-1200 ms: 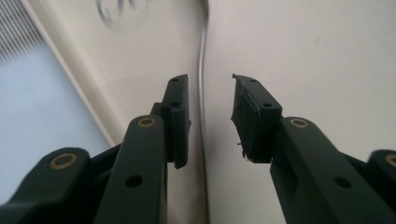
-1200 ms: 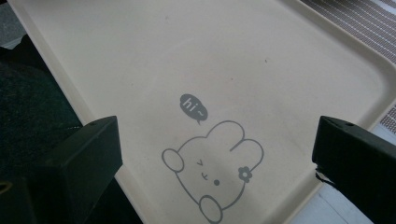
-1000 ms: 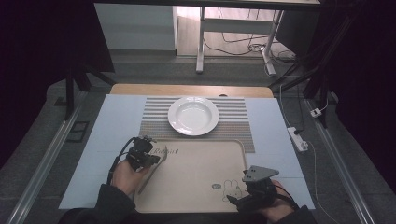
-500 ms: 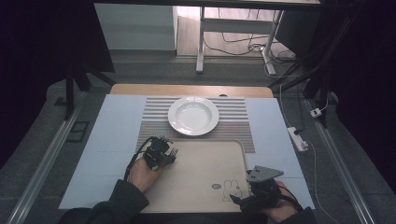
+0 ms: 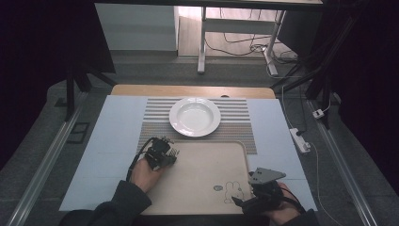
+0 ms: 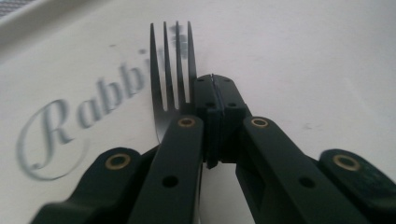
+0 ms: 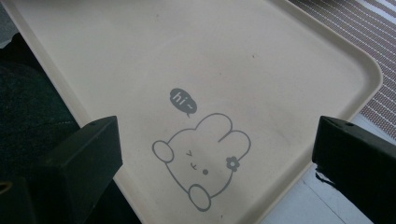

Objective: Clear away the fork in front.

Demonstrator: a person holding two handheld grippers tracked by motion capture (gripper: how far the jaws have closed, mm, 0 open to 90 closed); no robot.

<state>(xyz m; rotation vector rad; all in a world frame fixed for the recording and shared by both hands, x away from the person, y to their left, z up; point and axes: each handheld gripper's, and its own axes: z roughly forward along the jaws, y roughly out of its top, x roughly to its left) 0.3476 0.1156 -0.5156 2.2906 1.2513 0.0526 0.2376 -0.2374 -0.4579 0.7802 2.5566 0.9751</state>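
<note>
My left gripper (image 5: pixel 162 153) hovers over the far left corner of the beige tray (image 5: pixel 207 160), its jaws shut on a dark metal fork (image 5: pixel 173 151). In the left gripper view the fork (image 6: pixel 170 70) sticks out beside the closed tips of the left gripper (image 6: pixel 214 81), tines pointing away, low over the tray (image 6: pixel 303 56) and its "Rabbit" lettering. My right gripper (image 5: pixel 244 200) rests at the tray's near right corner. Its jaws stand wide open with nothing between them, framing the rabbit drawing (image 7: pixel 201 158) on the tray (image 7: pixel 233 56).
A white deep plate (image 5: pixel 195 116) sits on a striped placemat (image 5: pixel 240 127) just beyond the tray. A white power strip (image 5: pixel 300 140) lies at the table's right edge. Pale blue sheet (image 5: pixel 113 136) covers the table on both sides.
My left gripper has moved right and slightly down with the fork, from the tray's left rim to over its far left corner. The right gripper has stayed put.
</note>
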